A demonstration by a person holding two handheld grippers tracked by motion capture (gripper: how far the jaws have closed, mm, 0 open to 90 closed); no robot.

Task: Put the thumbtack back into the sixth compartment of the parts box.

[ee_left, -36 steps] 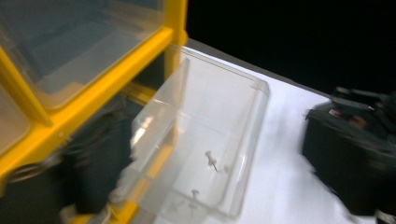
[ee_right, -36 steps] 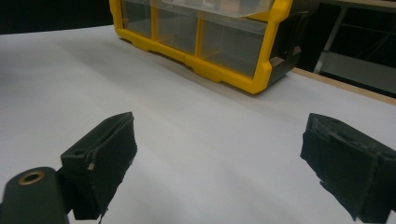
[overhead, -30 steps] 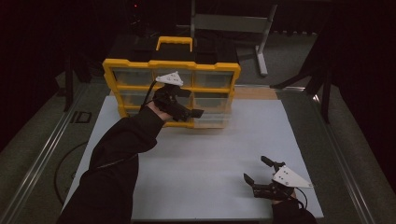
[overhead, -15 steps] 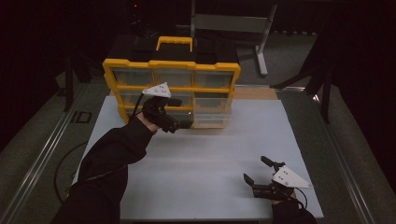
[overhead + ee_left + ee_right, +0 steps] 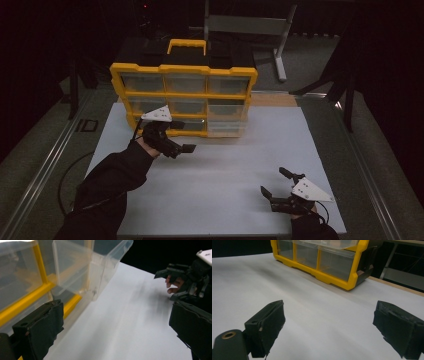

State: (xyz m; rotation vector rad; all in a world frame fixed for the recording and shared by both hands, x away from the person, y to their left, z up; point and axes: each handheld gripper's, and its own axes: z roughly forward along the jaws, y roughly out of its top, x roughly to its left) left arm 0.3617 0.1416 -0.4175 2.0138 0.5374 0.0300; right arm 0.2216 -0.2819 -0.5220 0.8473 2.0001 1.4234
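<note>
Pulled back from the organizer [image 5: 183, 100], the left gripper [image 5: 181, 136] has come down and away from the drawer fronts since the earlier pictures and now hangs just in front of the bottom row, jaws spread and holding nothing. A clear drawer [image 5: 227, 120] on the right of the cabinet stands partly drawn out, its front past the yellow frame; in the left gripper view the same drawer [image 5: 95, 267] juts over the white table [image 5: 225, 175]. The right gripper [image 5: 276, 186] rests low near the table's front right corner, well apart from the organizer, its jaws also wide and empty. The main risk, as I judge it, is the protruding drawer: a careless sweep of the left arm could catch its lip and drag it fully out, or push the whole cabinet back. Closing it off-centre could also cock it in its rails and jam it.
</note>
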